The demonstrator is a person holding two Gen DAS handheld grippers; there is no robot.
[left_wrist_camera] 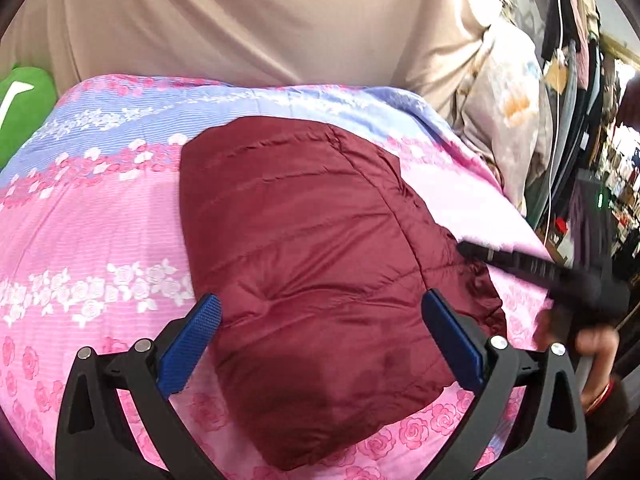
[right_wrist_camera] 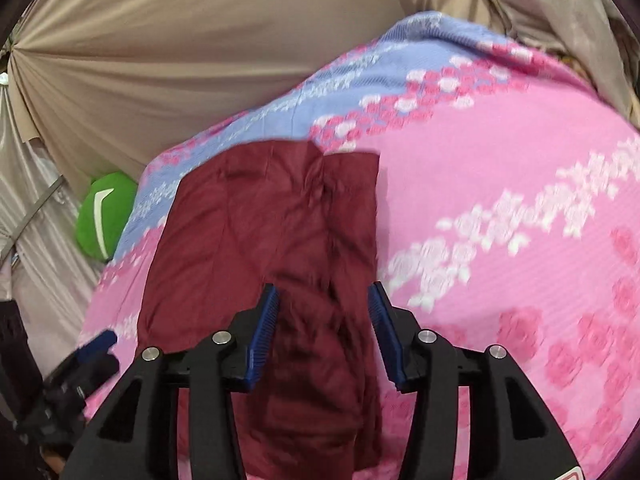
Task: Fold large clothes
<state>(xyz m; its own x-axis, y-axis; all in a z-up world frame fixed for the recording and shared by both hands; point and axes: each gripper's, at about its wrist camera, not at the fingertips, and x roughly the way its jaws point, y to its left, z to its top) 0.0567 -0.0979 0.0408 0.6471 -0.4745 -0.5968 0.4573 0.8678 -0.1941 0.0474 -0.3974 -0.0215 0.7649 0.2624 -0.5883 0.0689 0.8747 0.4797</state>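
Note:
A maroon quilted jacket (left_wrist_camera: 312,248) lies folded into a compact block on a pink and blue floral bedspread (left_wrist_camera: 92,216). My left gripper (left_wrist_camera: 320,312) is open, its blue-padded fingers spread wide above the jacket's near part and holding nothing. The right gripper shows in the left wrist view (left_wrist_camera: 532,268) as a dark blurred shape at the jacket's right edge. In the right wrist view the jacket (right_wrist_camera: 256,224) lies lengthwise, and my right gripper (right_wrist_camera: 324,304) is open above its near end, empty. The left gripper's blue tip (right_wrist_camera: 98,342) shows at the lower left.
A beige curtain (left_wrist_camera: 240,20) hangs behind the bed. A green cushion (left_wrist_camera: 20,108) sits at the bed's far left corner; it also shows in the right wrist view (right_wrist_camera: 104,216). Pale floral bedding (left_wrist_camera: 504,112) and cluttered shelves (left_wrist_camera: 600,160) stand at the right.

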